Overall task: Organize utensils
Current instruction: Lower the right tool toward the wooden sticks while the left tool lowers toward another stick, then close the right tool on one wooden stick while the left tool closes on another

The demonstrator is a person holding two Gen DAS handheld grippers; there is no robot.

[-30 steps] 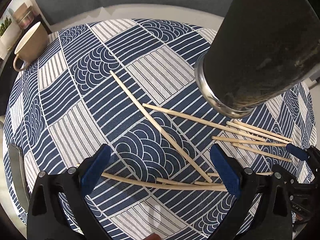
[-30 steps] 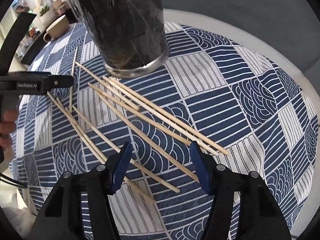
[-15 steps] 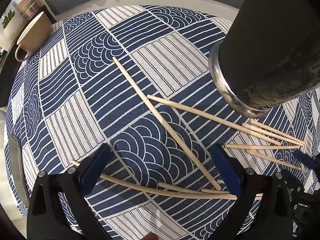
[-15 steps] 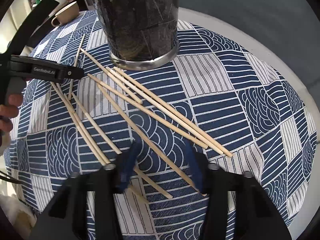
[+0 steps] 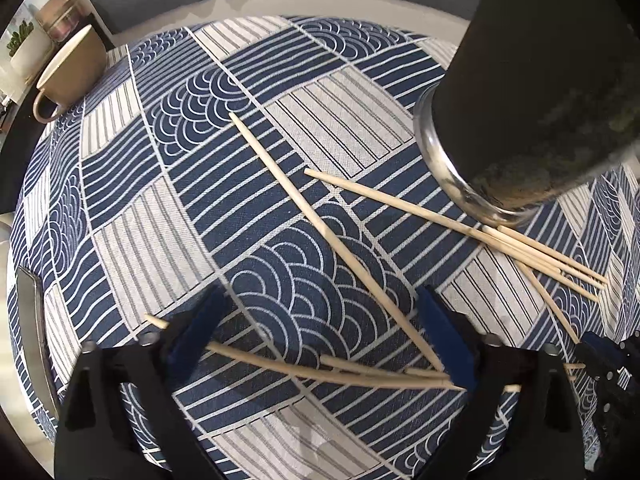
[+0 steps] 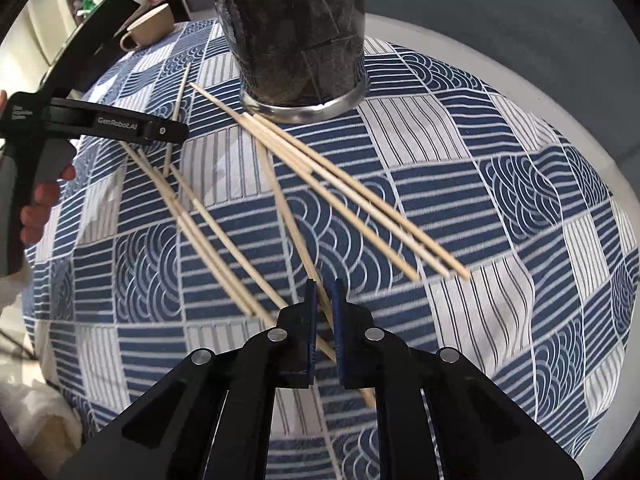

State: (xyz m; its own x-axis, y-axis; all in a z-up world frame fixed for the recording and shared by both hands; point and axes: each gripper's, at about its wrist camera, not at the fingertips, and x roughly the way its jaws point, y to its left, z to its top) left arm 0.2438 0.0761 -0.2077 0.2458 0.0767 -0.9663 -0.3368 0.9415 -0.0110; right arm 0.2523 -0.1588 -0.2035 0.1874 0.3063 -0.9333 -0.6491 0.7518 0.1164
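right gripper (image 6: 323, 304): jaws narrowed from wide a second ago, apparently pinching one chopstick (image 6: 289, 216), contact blurred | left gripper (image 5: 320, 340): wide, empty, over loose sticks | remaining chopsticks scattered on tablecloth (image 6: 520, 184) beside glass jar (image 6: 296, 40) | first pickup under way

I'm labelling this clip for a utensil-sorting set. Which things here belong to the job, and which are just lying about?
Job:
- chopsticks scattered on the cloth
- dark glass jar
- right gripper, closed on one chopstick
- left gripper, open

Lying about:
- beige cup
- patterned tablecloth
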